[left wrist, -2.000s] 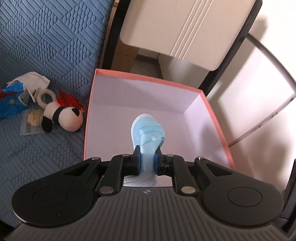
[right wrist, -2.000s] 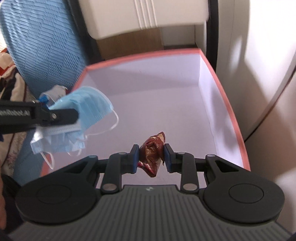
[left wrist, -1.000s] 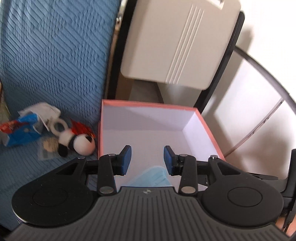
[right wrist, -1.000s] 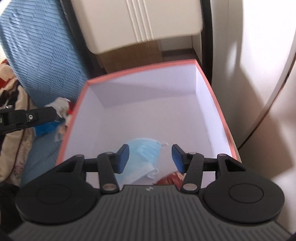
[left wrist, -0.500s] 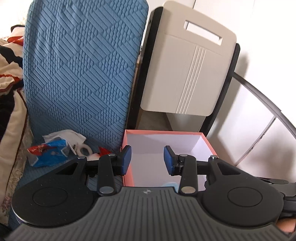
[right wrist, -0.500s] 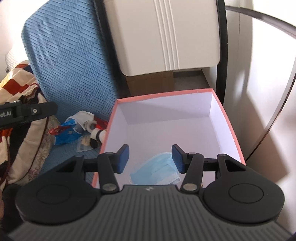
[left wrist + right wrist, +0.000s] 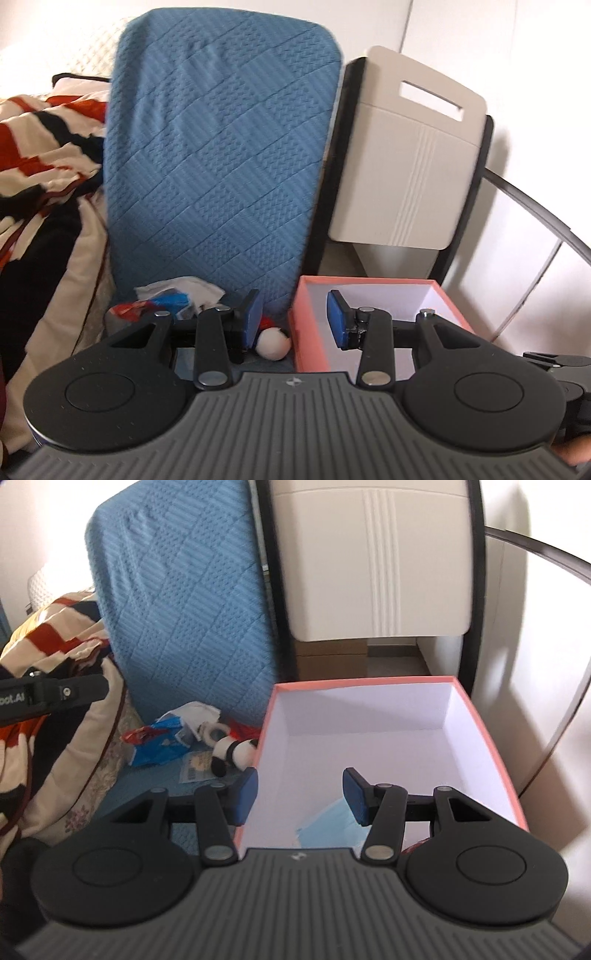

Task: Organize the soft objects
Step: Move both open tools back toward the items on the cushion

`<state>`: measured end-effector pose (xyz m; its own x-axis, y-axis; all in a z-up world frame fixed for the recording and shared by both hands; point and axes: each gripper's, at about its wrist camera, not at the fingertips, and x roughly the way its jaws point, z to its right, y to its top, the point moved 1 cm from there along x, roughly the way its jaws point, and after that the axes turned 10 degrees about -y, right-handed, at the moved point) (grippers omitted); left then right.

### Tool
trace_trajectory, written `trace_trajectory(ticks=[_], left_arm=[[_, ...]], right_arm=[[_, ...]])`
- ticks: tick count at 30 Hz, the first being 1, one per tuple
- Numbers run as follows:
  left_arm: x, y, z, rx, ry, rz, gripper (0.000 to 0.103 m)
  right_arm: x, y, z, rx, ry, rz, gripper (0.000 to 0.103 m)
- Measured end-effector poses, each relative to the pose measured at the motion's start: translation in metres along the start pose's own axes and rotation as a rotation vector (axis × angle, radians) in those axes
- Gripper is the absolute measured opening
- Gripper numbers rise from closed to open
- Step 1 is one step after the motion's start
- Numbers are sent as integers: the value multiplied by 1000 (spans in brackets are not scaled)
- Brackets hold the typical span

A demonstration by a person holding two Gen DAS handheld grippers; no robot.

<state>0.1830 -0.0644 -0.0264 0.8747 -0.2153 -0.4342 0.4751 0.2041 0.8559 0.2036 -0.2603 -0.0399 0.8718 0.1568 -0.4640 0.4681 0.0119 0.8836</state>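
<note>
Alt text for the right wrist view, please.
The open, empty right gripper hovers over a pink box holding a blue mask. Left of the box, a panda toy and wrappers lie on a blue cushion.

- Bright daylight enters from the right, washing out the white wall [image 7: 535, 635] at right.
- Slight motion blur softens both views.
- Fisheye bending curves frame edges.

Both hand-held grippers [image 7: 291, 319] [image 7: 300, 796] agape (empty)
</note>
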Motion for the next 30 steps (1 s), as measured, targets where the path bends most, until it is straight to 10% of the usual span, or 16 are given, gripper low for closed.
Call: trace_trajectory(ticks=[30], left_arm=[[0,-99,-88,-37,18,-98,44]], right_arm=[[23,-85,-85,-49,57,-43,57]])
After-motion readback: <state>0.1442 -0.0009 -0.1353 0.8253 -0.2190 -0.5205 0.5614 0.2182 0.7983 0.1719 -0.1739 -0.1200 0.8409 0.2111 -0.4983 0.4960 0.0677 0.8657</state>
